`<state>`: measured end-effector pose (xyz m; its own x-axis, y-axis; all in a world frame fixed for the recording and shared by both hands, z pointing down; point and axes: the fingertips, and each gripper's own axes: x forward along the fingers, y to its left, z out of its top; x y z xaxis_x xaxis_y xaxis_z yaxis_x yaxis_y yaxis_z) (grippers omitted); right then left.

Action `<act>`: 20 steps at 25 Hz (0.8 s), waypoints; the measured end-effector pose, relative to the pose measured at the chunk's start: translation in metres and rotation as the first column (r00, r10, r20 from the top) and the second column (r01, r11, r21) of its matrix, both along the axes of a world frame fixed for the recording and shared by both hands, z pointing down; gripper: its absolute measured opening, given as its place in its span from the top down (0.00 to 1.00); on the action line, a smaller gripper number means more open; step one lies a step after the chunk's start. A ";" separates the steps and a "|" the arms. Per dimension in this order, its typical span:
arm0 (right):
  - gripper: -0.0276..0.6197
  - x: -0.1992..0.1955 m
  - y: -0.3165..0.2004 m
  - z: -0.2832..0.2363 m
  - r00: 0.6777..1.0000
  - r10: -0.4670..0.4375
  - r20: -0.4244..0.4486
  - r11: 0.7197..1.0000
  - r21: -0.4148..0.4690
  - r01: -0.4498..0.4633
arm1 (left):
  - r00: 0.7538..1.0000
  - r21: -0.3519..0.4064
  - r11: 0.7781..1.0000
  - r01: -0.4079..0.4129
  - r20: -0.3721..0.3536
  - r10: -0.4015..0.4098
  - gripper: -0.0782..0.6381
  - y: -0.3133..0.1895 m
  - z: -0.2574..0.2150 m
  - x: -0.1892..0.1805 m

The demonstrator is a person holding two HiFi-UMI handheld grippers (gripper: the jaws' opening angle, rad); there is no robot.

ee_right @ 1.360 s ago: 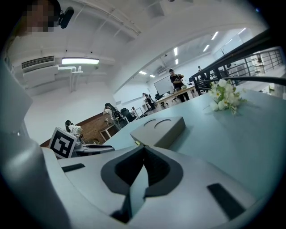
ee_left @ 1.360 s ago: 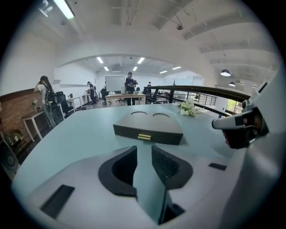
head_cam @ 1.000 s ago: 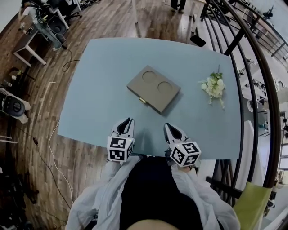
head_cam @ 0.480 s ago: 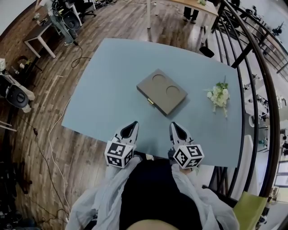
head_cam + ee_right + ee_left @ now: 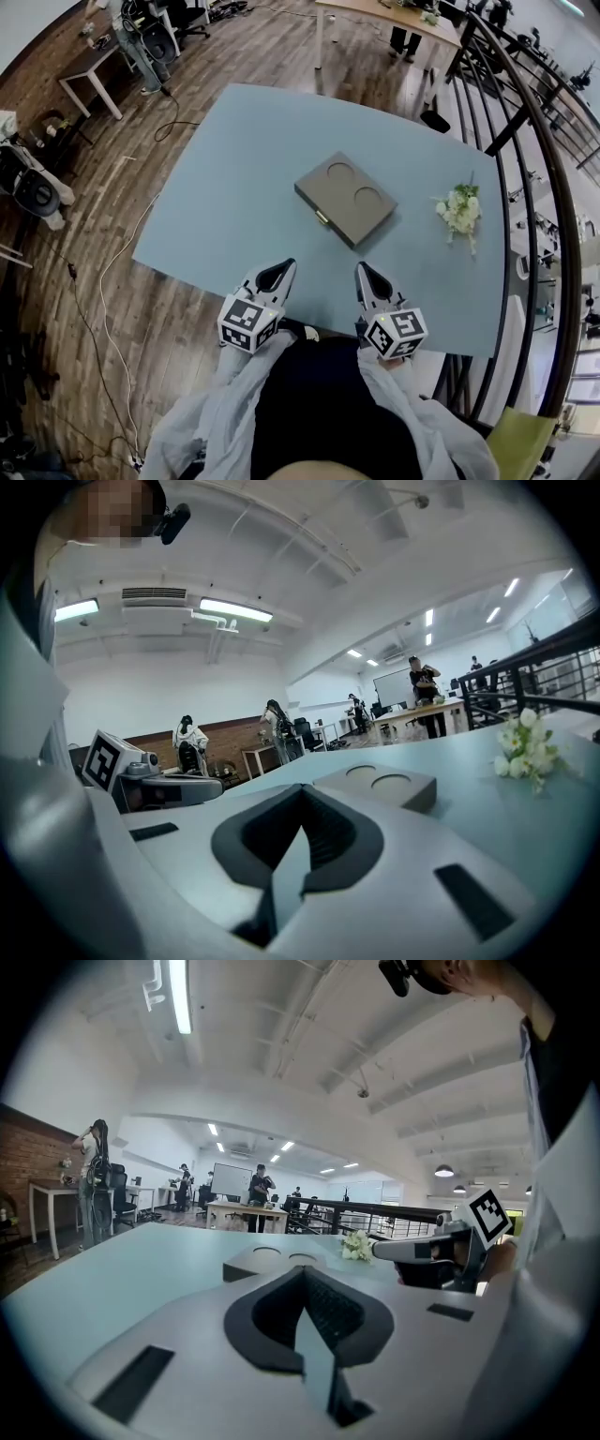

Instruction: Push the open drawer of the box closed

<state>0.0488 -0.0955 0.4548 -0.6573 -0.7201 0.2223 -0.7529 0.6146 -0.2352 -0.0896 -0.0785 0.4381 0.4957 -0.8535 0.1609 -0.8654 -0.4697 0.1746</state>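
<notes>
1. Counter [image 5: 216, 187]: pale blue-grey top with rounded corners, standing on a wooden plank floor [image 5: 94, 281].
2. Box [image 5: 345, 199]: flat and grey-brown, with two round recesses in its lid. It lies near the middle of the counter, set at an angle to the counter's edges.
3. Drawer front: the box's long side that faces the person, with a small brass pull [image 5: 322, 217] at its middle. As far as the head view shows, it sits flush with the box body.
4. Left gripper [image 5: 279, 270]: held over the near edge of the counter, pointing toward the box and well apart from it. The jaws are fully together with nothing between them. Its marker cube [image 5: 247, 323] is at the rear.
5. Right gripper [image 5: 367, 274]: held beside the left gripper over the same edge, also well short of the box. In the right gripper view the jaws meet tip to tip and hold nothing. Its marker cube [image 5: 397, 335] is at the rear.
6. Flower sprig [image 5: 459, 210]: white blooms with green stems, lying on the counter to the right of the box and apart from it.
7. Railing [image 5: 525, 187]: dark curved bars running past the counter's right side.
8. Sleeves [image 5: 197, 422]: light fabric on the person's arms, behind both grippers.
</notes>
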 end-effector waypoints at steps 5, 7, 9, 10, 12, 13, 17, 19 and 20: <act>0.95 -0.005 0.000 0.000 1.000 -0.002 0.002 1.000 -0.006 0.002 | 1.000 0.011 1.000 0.001 0.000 -0.001 0.87 0.001 -0.004 -0.004; 0.95 -0.008 0.001 0.000 1.000 -0.009 0.005 1.000 -0.010 0.009 | 1.000 0.009 1.000 0.003 0.002 -0.003 0.87 0.003 -0.004 -0.005; 0.95 -0.012 0.002 0.000 1.000 -0.017 0.006 1.000 -0.015 0.017 | 1.000 0.008 1.000 0.006 0.002 -0.006 0.87 0.005 -0.003 -0.006; 0.95 -0.013 0.002 0.001 1.000 -0.020 0.005 1.000 -0.017 0.020 | 1.000 0.006 1.000 0.007 0.001 -0.007 0.87 0.005 -0.003 -0.007; 0.95 -0.017 0.003 0.003 1.000 -0.026 0.007 0.999 -0.026 0.027 | 1.000 0.001 1.000 0.007 0.004 -0.007 0.87 0.006 -0.001 -0.008; 0.95 -0.018 0.003 0.005 1.000 -0.028 0.011 0.999 -0.034 0.029 | 1.000 -0.001 1.000 0.007 0.008 -0.007 0.87 0.007 0.000 -0.009; 0.95 -0.020 0.004 0.010 1.000 -0.019 0.022 0.998 -0.065 0.020 | 1.000 -0.010 1.000 0.005 0.025 -0.004 0.87 0.011 0.004 -0.010; 0.95 -0.020 0.005 0.010 1.000 -0.008 0.019 0.998 -0.069 0.009 | 0.999 -0.013 1.000 0.000 0.033 0.000 0.87 0.012 0.004 -0.011; 0.95 -0.021 0.005 0.010 1.000 -0.003 0.016 0.998 -0.070 0.004 | 0.999 -0.014 1.000 -0.003 0.036 0.003 0.87 0.012 0.004 -0.011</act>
